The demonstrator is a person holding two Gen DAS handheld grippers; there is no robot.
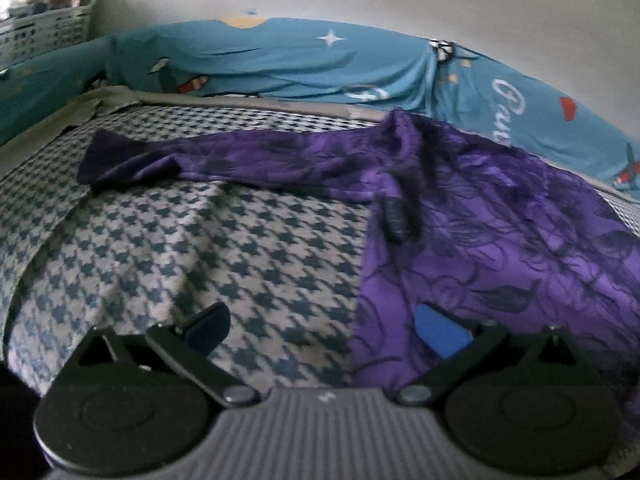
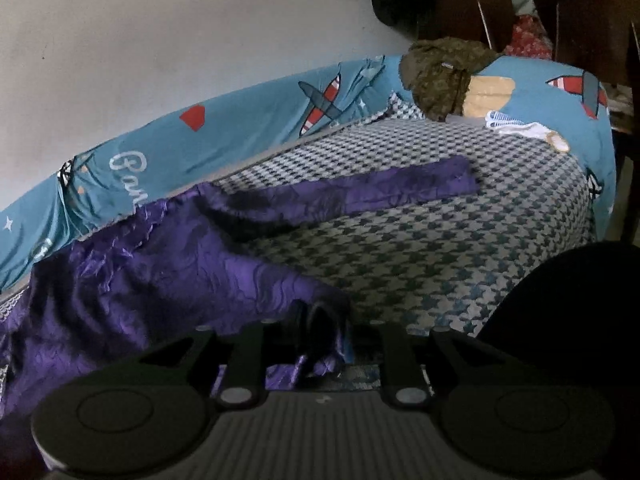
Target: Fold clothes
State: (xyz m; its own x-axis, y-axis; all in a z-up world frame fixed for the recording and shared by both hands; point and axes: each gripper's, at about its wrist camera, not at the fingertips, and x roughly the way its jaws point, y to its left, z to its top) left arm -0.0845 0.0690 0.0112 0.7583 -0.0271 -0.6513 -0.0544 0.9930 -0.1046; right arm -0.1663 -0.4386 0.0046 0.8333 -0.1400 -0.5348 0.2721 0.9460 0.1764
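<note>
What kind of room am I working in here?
Most likely a bedroom: the purple garment lies spread on a houndstooth cover over a bed, a blue airplane-print sheet runs along the wall, and a white basket sits in the corner.

A home bedroom: a bed point(image 1: 200, 240) with a houndstooth cover, a child's aeroplane sheet point(image 2: 248, 120), a laundry basket point(image 1: 48, 28) by the wall.

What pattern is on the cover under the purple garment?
Dark blue-and-white houndstooth on the cover, clearest in the left wrist view beside the purple garment.
</note>
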